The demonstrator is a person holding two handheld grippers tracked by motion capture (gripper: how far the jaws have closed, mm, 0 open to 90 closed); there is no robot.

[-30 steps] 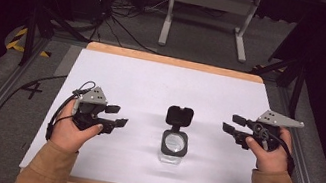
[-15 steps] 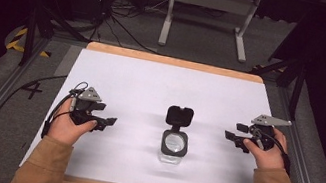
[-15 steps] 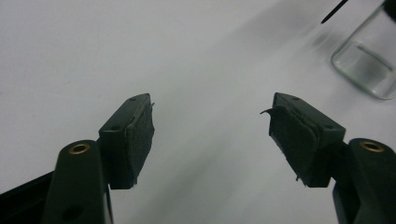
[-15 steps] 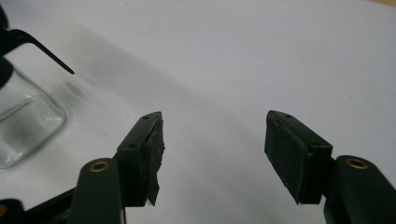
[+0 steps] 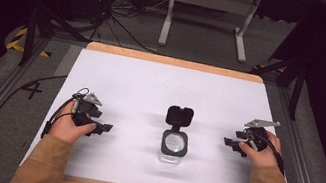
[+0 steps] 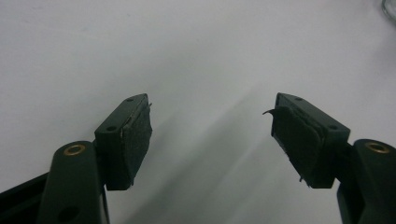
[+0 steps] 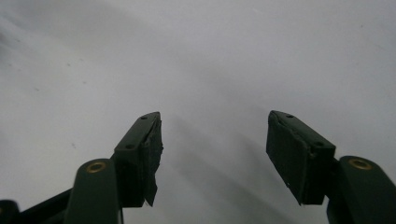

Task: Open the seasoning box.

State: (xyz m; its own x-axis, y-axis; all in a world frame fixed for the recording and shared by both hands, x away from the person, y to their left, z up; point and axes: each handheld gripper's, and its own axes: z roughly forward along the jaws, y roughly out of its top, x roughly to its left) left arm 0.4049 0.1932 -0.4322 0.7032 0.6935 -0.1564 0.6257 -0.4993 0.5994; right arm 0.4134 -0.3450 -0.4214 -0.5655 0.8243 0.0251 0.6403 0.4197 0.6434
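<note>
Both hanging wide apart, empty: left gripper (image 5: pixel 105 127) at nine o'clock, right gripper (image 5: pixel 229 143) at three o'clock of the clear box (image 5: pixel 173 146); just been opening and dropping lower than before, getting ready for a grab.

The counter (image 5: pixel 152 84) has a white top with a wooden strip along its far and near edges. 1 small clear container (image 5: pixel 173 146) stands on it near the middle, its black flip lid (image 5: pixel 180 116) open and tilted toward the far edge.
</note>
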